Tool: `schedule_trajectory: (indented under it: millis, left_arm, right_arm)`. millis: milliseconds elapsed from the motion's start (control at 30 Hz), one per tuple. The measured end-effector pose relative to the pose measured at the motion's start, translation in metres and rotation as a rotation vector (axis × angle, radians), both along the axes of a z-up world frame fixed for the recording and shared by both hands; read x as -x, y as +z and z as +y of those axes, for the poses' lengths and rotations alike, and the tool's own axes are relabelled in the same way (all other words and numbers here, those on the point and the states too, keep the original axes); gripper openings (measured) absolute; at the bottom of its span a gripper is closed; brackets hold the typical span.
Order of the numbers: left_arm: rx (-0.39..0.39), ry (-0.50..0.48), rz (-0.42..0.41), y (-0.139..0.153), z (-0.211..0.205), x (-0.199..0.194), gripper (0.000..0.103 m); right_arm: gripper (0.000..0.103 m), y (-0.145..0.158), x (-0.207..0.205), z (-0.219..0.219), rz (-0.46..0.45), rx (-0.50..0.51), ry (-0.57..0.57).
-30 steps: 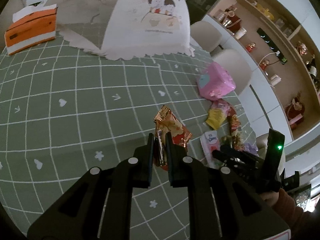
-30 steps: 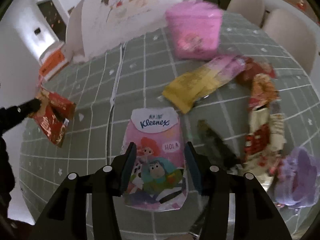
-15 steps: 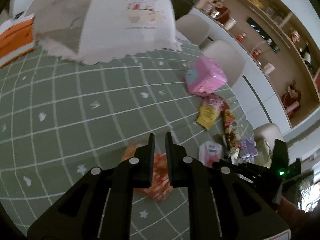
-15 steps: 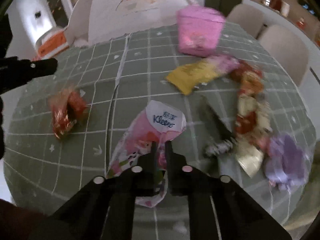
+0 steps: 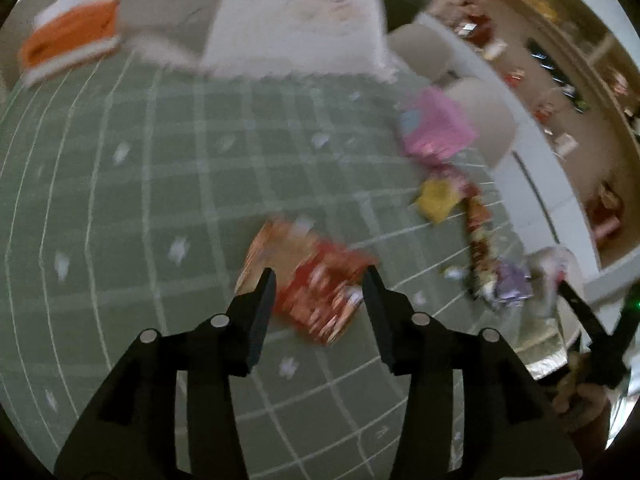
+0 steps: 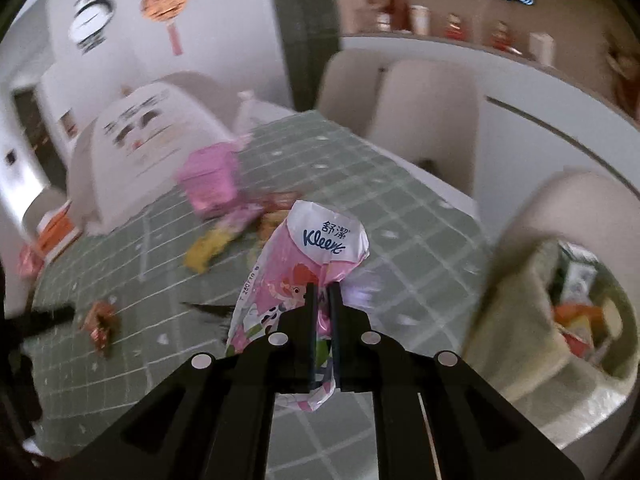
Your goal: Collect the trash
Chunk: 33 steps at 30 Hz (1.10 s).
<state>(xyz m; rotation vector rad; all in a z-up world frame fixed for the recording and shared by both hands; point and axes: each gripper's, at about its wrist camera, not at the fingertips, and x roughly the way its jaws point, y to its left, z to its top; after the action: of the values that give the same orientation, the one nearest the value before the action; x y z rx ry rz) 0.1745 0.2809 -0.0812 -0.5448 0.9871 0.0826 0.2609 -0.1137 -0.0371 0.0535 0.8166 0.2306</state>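
Round table (image 5: 132, 208) under sage-green cloth, matte, white grid lines and small white motifs. Toward far edge: white dome-shaped mesh food cover (image 5: 296, 20), scalloped hem, cartoon print, blurred. Beside it, boxy orange-and-white tissue carton (image 5: 70, 38). Off the table's right edge: soft beige bag (image 6: 536, 312), open mouth, crumpled colourful wrappers visible inside.

Pink glossy pouch (image 5: 434, 130), puffed and roughly square, near far right of cloth. Just in front of it a trail of litter: yellow flat wrapper (image 5: 436, 198), strip of red-and-white crinkled wrappers (image 5: 478, 236), crumpled lilac film (image 5: 510, 282).

Red foil snack packet (image 5: 316, 284), shiny, creased, rectangular, lying flat on cloth. Left gripper (image 5: 318, 282) above it, jaws opening, black angular fingers spread to either side, pads clear of the foil; packet seen between the tips but not pinched.

Right gripper (image 6: 324, 294) pressed almost together, pinching pink Kleenex tissue pack (image 6: 304, 276): thin glossy plastic, white top flap with blue lettering, cartoon figures, buckled and bent at the pinch. Pack lifted off the cloth, hanging both above and below the fingertips, between table and beige bag in the right wrist view.
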Motion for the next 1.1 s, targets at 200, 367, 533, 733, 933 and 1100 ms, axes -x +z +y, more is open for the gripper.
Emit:
schedule_trajectory:
  millis: [200,367,533,733,933,1100]
  left_arm:
    - [0.054,0.188,0.056,-0.028,0.007,0.001,0.043]
    - [0.007,0.17,0.041,-0.033,-0.011,-0.025,0.046]
    - [-0.054,0.131,0.032,-0.033,-0.026,-0.049,0.033]
    - [-0.05,0.036,-0.029,-0.014,-0.048,-0.056,0.021]
    - [-0.022,-0.057,-0.11,0.024,-0.087,-0.066,0.014]
    - [-0.024,-0.171,-0.199,0.056,-0.139,-0.081,0.014]
  right_arm:
    - [0.008,-0.004,0.011,-0.036,0.021,-0.003,-0.073]
    - [0.008,-0.003,0.02,-0.042,0.022,0.02,-0.07]
    - [0.008,-0.002,0.028,-0.043,0.031,0.036,-0.045]
    - [0.008,0.003,0.032,-0.046,0.012,0.052,-0.014]
    - [0.008,0.021,0.028,-0.059,-0.035,0.033,-0.003]
    - [0.008,0.035,0.025,-0.075,-0.071,0.025,0.002]
